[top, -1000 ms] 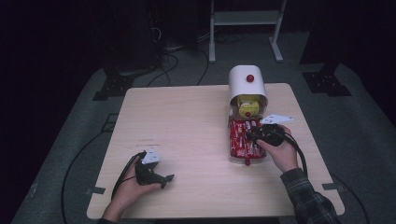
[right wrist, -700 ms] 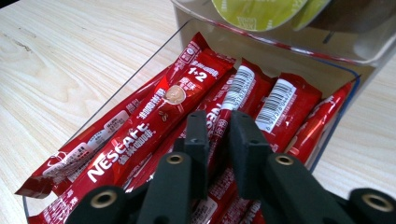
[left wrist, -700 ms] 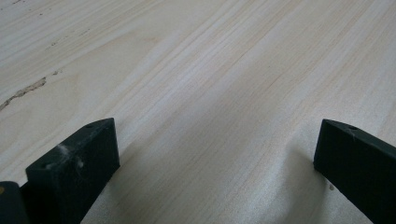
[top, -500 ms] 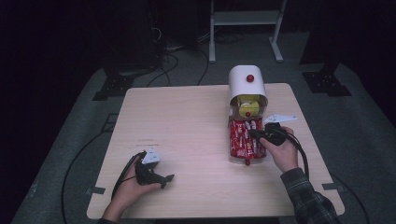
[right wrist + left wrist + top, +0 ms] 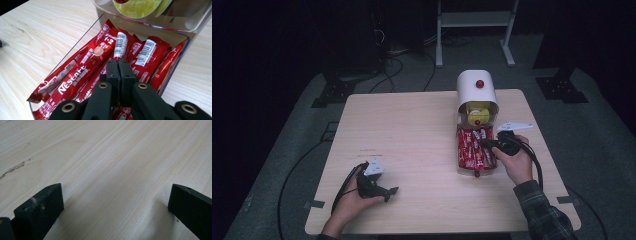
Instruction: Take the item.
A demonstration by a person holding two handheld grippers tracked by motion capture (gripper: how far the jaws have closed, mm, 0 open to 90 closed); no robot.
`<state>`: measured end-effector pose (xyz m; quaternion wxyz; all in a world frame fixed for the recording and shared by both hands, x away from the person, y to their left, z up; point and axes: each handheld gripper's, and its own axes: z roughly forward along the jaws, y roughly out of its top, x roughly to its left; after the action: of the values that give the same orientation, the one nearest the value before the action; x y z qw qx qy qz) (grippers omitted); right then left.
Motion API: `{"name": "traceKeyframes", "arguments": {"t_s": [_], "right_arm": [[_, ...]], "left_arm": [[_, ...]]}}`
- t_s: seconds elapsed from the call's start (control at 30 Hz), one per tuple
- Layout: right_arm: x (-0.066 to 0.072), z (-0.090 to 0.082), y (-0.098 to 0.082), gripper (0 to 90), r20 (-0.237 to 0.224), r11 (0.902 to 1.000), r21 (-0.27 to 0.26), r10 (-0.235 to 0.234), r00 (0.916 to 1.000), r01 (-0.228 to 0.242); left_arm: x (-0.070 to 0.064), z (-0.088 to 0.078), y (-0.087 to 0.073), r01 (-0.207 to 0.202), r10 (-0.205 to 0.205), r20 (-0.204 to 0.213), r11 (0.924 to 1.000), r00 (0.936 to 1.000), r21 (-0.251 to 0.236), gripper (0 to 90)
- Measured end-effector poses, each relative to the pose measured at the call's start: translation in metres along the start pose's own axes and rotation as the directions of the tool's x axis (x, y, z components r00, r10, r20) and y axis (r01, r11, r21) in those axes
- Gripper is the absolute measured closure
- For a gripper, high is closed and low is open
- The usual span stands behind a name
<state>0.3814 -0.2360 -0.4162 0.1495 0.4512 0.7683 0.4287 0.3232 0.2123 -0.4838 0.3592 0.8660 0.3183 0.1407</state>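
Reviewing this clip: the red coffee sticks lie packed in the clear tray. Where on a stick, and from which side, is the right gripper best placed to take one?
Probably at the top stick's near end, coming from above over the open top of the clear tray. The sticks lie flat and overlapping, lengthwise, so only thin ends and upper faces are free, and the tray walls block the sides. The right gripper, its jaws just closed, already pinches one there.

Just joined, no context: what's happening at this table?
A person works two handheld grippers at a wooden table. The right gripper sits over a clear tray of red Nescafe sachets; its jaws have just been closing and now pinch the end of one sachet. The left gripper rests on bare wood, jaws open, holding nothing.
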Motion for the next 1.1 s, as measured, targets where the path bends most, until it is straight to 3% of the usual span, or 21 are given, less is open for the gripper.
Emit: {"name": "traceKeyframes", "arguments": {"t_s": [0.57, 1.1], "right_arm": [[-0.004, -0.016, 0.002, 87.8, 0.002, 0.9995, -0.026, 0.016, 0.9999, -0.016], [-0.002, -0.033, 0.003, 87.8, 0.013, 0.999, -0.044, 0.003, 0.9999, -0.003]], "left_arm": [[0.0, 0.0, 0.0, 0.0, 0.0, 0.0, 1.0, 1.0, 0.0, 0.0], [0.0, 0.0, 0.0, 0.003, -0.003, 0.0, 1.0, 1.0, -0.003, 0.0]]}}
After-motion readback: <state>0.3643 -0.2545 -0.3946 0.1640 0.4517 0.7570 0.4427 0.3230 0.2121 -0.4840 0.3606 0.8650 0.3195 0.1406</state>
